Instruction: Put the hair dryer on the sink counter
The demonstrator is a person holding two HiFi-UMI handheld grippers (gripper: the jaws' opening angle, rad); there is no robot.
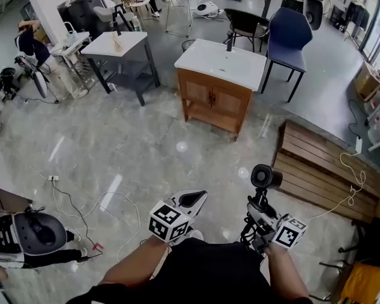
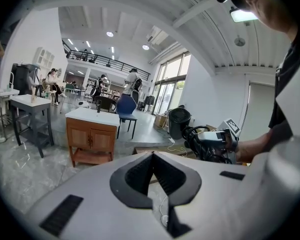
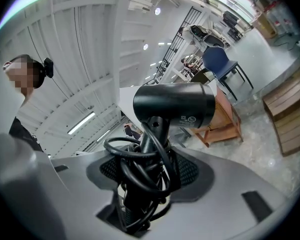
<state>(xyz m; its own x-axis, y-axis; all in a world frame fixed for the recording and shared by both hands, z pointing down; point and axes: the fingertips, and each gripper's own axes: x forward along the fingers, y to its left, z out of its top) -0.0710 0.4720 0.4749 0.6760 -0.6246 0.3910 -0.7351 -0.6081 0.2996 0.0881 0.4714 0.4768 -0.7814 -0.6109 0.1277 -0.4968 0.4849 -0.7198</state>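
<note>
At lower right, the hair dryer (image 1: 265,177) is clamped by its cord-wrapped handle between the fingers of the right gripper (image 1: 258,211) (so no cord trails), well apart from the sink worktop (image 1: 209,61) at upper centre. The left gripper (image 1: 191,201) is carried empty, its 2 fingers together.

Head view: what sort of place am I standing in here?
Probably a large open hall used as a workspace, not a real bathroom: a freestanding sink cabinet stands alone on the polished stone floor, a blue chair and a white table stand nearby, and a mezzanine railing runs above.
</note>
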